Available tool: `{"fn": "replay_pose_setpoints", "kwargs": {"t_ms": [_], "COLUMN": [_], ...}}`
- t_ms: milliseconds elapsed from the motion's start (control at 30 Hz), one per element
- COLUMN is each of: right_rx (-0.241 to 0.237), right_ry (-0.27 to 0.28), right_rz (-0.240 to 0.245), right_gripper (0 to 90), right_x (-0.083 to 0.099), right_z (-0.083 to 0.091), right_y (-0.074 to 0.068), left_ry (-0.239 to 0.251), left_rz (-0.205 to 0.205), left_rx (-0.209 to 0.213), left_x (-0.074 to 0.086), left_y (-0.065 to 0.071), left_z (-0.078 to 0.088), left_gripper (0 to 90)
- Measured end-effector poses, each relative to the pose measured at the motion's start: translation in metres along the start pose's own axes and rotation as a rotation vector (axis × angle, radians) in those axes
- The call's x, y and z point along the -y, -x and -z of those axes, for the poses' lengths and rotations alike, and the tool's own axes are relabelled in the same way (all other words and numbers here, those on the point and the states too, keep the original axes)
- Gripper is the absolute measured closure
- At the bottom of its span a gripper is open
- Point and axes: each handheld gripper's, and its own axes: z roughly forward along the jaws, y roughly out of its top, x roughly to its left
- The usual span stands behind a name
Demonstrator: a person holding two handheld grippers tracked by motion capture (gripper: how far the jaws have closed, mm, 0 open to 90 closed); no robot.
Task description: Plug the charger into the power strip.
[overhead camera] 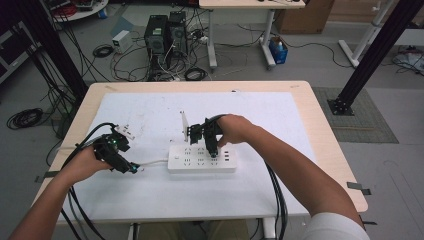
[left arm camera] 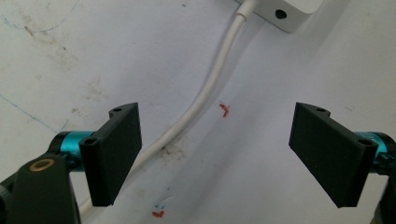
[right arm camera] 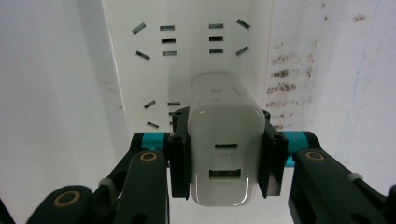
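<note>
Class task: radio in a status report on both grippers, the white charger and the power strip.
Right gripper shut on white USB charger block, over white power strip. Left gripper open, straddling the strip's white cable, not touching. Sockets ahead unobstructed.

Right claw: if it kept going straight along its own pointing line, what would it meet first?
Probably the white power strip. The right claw is clamped on a white charger and points down at the strip's socket face; whether the charger already touches it I cannot tell.
</note>
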Motion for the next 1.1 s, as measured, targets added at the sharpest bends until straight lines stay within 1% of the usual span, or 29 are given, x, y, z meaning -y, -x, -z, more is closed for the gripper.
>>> {"fn": "replay_pose_setpoints", "kwargs": {"t_ms": [100,133,233,267,333,400,433,467,533,567,633,700,733,767,800,833,867,900,933,967,1000,1033,1067,1100], "right_rx": [-0.015,-0.027,-0.064,-0.066,-0.066,-0.060,-0.046,-0.007,0.044,0.047,0.049,0.025,0.005,-0.017,-0.043,-0.072,-0.082,-0.089,-0.084,-0.077,-0.070,-0.060,-0.041,-0.042], "right_ry": [-0.004,-0.002,0.010,0.015,0.014,0.018,0.014,0.010,-0.011,-0.005,0.000,0.006,0.010,0.020,0.016,0.014,0.011,0.003,0.011,0.008,0.017,0.015,0.024,0.031], "right_rz": [0.000,0.009,-0.016,0.000,0.000,0.000,-0.004,0.016,0.037,0.024,0.026,0.021,0.006,0.005,-0.001,-0.036,-0.011,-0.019,-0.011,-0.014,-0.012,-0.011,0.005,-0.001], "right_gripper": [63.0,63.0,62.9,63.0,62.9,63.0,63.0,63.0,63.0,63.0,63.0,62.9,62.9,62.9,62.8,62.8,62.8,62.8,62.8,62.8,62.9,62.9,62.8,62.9], "right_x": [0.000,0.000,0.002,0.002,0.001,0.002,0.002,0.001,-0.001,0.000,0.000,0.000,0.001,0.002,0.002,0.002,0.001,0.001,0.001,0.001,0.001,0.002,0.003,0.004], "right_z": [0.000,0.000,-0.001,-0.001,-0.001,-0.002,-0.001,-0.002,-0.002,-0.002,-0.003,-0.003,-0.003,-0.004,-0.004,-0.004,-0.006,-0.006,-0.006,-0.006,-0.007,-0.007,-0.007,-0.007], "right_y": [0.003,0.006,0.010,0.012,0.012,0.010,0.007,0.000,-0.007,-0.008,-0.008,-0.004,-0.001,0.003,0.008,0.011,0.014,0.015,0.014,0.013,0.012,0.010,0.007,0.007], "left_ry": [0.002,-0.002,-0.006,-0.001,-0.001,0.002,0.000,0.000,0.004,0.004,0.007,0.007,0.007,0.012,0.011,0.007,0.009,0.009,0.015,0.013,0.015,0.017,0.019,0.016], "left_rz": [0.004,0.005,0.011,0.022,0.023,0.027,0.027,0.020,0.022,0.020,0.021,0.016,0.013,0.017,0.020,0.015,0.019,0.016,0.019,0.011,0.011,0.017,0.020,0.019], "left_rx": [-0.001,0.000,-0.002,-0.004,-0.004,-0.003,-0.002,-0.004,-0.007,-0.007,-0.008,-0.008,-0.009,-0.010,-0.010,-0.013,-0.013,-0.015,-0.013,-0.015,-0.016,-0.018,-0.017,-0.015], "left_x": [0.002,0.003,0.006,0.007,0.008,0.008,0.008,0.008,0.007,0.007,0.006,0.005,0.005,0.005,0.005,0.005,0.006,0.006,0.006,0.006,0.006,0.006,0.006,0.005], "left_y": [-0.002,-0.002,-0.003,-0.003,-0.003,-0.003,-0.003,-0.003,-0.003,-0.003,-0.003,-0.002,-0.002,-0.001,0.000,0.000,0.001,0.002,0.002,0.002,0.003,0.003,0.002,0.001], "left_z": [0.000,0.000,-0.001,-0.002,-0.003,-0.004,-0.003,-0.003,-0.002,-0.001,-0.001,0.000,0.000,0.000,0.000,0.000,0.000,0.000,0.000,0.000,0.000,0.000,0.000,0.000], "left_gripper": [17.2,17.2,17.2,17.2,17.2,17.2,17.2,17.2,17.2,17.2,17.2,17.2,17.2,17.2,17.2,17.2,17.2,17.2,17.2,17.2,17.2,17.2,17.2,17.2]}}
